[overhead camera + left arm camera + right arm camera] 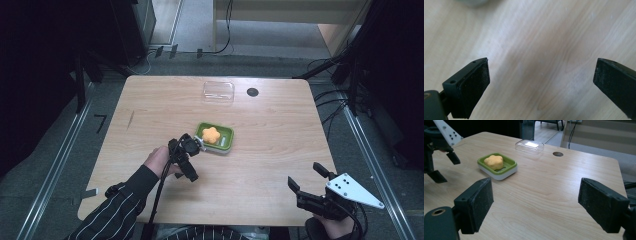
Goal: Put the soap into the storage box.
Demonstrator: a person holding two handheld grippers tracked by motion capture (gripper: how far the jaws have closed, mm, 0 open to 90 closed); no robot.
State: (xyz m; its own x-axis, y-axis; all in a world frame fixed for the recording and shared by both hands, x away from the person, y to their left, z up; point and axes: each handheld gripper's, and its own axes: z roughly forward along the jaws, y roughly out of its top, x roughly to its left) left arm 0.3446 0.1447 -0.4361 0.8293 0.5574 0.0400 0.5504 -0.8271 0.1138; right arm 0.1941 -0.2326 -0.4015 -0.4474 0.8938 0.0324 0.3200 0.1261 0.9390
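A green soap dish with a white base [228,142] [508,171] sits near the middle of the table, holding an orange flower-shaped soap [212,134] [494,161]. My left gripper [185,159] [541,77] is just left of the dish, tilted down at bare wood, jaws open and holding nothing. It shows at the left edge of the right gripper view as the left gripper [442,166]. My right gripper [306,176] [535,202] hovers near the table's front right corner, open and empty, aimed toward the dish.
A clear plastic lid [218,91] [529,146] lies at the table's far side, beside a round cable hole [252,92] [558,154]. Metal rails and cables run along the floor on both sides of the wooden table [280,130].
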